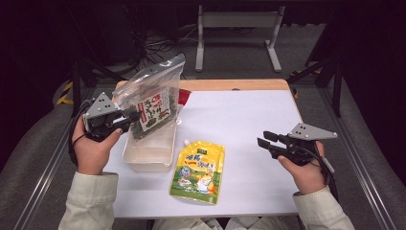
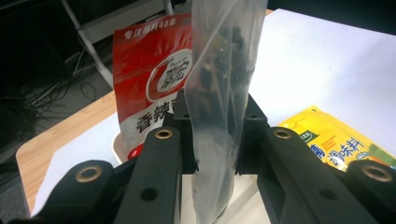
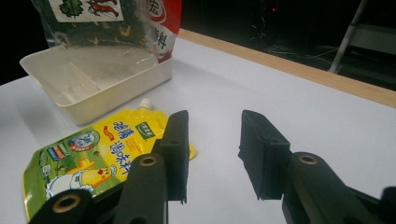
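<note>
My left gripper [image 1: 128,119] is shut on a clear zip bag of dark dried seaweed [image 1: 152,96], held upright over the white plastic tray [image 1: 146,158]. In the left gripper view the bag [image 2: 219,93] runs edge-on between the two black jaws, which press on both sides. A red snack pouch [image 2: 152,79] stands behind it at the tray's far end. A yellow and green spouted pouch [image 1: 198,170] lies flat on the white table. My right gripper [image 1: 262,139] hovers at the right, open, with nothing between its jaws; it points toward the yellow pouch [image 3: 88,154].
The white sheet [image 1: 249,115] covers the table, with a wooden edge [image 1: 234,85] at the back. A white metal frame [image 1: 237,28] stands on the floor beyond. Dark cables lie on the floor at the back left.
</note>
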### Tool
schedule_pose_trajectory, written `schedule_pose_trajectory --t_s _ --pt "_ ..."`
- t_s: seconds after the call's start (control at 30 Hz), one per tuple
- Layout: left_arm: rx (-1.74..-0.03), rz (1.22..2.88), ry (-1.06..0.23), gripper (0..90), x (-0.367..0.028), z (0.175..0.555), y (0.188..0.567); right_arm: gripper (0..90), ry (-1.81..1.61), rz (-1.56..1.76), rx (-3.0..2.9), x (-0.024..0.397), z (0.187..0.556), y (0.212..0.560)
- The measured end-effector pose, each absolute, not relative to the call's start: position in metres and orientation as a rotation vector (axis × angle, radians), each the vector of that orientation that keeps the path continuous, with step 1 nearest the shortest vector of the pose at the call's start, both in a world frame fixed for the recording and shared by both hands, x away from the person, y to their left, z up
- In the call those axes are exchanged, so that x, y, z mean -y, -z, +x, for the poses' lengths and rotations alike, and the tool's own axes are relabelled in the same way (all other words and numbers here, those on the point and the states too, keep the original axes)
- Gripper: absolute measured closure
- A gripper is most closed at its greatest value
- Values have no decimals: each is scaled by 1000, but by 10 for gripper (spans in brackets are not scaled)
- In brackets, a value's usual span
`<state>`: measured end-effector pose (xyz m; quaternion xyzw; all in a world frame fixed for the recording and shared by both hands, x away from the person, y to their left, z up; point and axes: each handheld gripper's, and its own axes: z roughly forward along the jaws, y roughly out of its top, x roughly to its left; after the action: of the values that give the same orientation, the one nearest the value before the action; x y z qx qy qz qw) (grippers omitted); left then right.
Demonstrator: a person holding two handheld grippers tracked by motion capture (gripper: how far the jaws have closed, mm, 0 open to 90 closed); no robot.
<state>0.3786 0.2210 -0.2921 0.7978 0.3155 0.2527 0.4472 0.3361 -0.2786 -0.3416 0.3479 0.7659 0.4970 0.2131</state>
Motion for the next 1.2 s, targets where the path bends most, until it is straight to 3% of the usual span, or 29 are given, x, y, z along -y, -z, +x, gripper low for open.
schedule_pose_trajectory --t_s 0.9,1.2 --pt "-713 2073 -685 754 -216 396 313 610 -1385 974 -2135 277 337 344" --pt "-766 2040 -603 753 -226 409 334 605 -1391 979 -2131 278 337 344"
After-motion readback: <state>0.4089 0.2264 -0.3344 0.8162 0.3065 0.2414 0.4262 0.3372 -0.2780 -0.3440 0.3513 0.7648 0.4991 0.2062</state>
